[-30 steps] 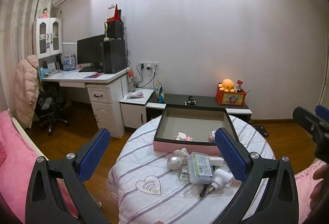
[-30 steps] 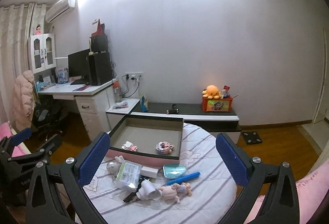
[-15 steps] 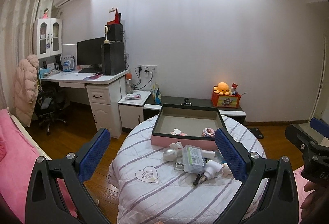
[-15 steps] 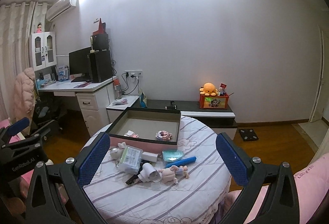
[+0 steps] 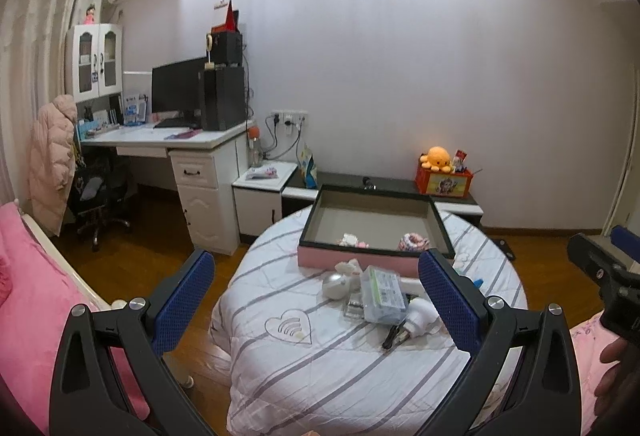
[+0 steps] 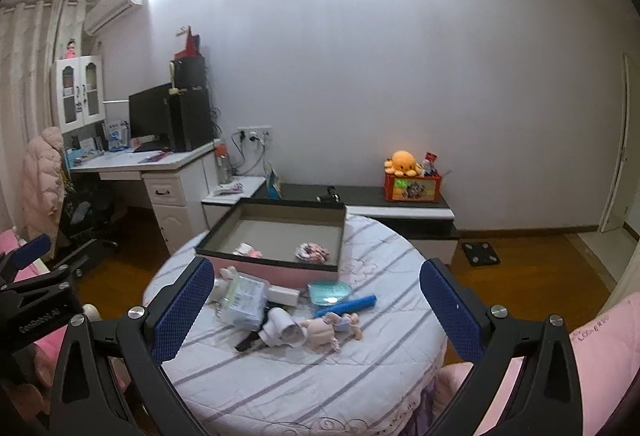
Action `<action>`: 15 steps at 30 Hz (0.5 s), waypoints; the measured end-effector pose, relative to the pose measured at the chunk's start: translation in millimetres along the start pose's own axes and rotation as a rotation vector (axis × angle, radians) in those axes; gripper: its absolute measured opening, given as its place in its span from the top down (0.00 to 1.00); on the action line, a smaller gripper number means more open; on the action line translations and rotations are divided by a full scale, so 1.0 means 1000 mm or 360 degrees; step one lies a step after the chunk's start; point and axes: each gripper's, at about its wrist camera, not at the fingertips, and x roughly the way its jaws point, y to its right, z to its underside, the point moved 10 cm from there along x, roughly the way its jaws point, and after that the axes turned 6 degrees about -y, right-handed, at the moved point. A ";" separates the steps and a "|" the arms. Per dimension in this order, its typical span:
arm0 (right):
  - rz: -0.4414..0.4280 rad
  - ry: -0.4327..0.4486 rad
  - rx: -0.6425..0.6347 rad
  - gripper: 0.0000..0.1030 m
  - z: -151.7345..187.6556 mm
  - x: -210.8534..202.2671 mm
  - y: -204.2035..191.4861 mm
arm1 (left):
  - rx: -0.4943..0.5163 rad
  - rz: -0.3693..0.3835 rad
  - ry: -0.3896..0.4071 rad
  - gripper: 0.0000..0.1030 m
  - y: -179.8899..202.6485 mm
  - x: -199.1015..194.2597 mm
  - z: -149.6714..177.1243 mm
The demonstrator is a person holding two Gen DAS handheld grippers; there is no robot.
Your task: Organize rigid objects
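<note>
A round table with a striped white cloth (image 5: 320,356) (image 6: 304,376) holds a pink box with a dark rim (image 5: 374,232) (image 6: 276,236); two small pink items lie inside. In front of it lies a cluster: a clear plastic case (image 5: 382,294) (image 6: 244,300), a silver ball (image 5: 335,283), a white plug (image 6: 280,328), a doll (image 6: 332,328), a blue tube (image 6: 346,306) and a teal dish (image 6: 330,292). My left gripper (image 5: 316,310) and right gripper (image 6: 316,310) are both open and empty, held back from the table.
A pink bed (image 5: 28,296) lies at the left. A white desk (image 5: 168,140) with monitor, a low cabinet (image 6: 400,208) with an orange toy box (image 6: 412,186), and a scale on the wood floor (image 6: 480,254) stand behind the table.
Both grippers have pulled back from the table and steadied. The table and box now look smaller and farther off. Both stay open and empty.
</note>
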 end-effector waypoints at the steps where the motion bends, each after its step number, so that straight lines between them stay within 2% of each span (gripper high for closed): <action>1: 0.0006 -0.0014 0.0006 0.00 0.002 0.003 0.003 | 0.0001 -0.0001 -0.0019 0.00 0.000 0.005 0.003; 10: 0.0095 -0.0290 0.0043 0.00 0.050 0.066 0.044 | 0.0019 0.0012 -0.0218 0.00 0.008 0.065 0.041; 15: 0.0096 -0.0431 0.0032 0.00 0.075 0.098 0.050 | 0.0047 0.0027 -0.0320 0.00 0.024 0.099 0.059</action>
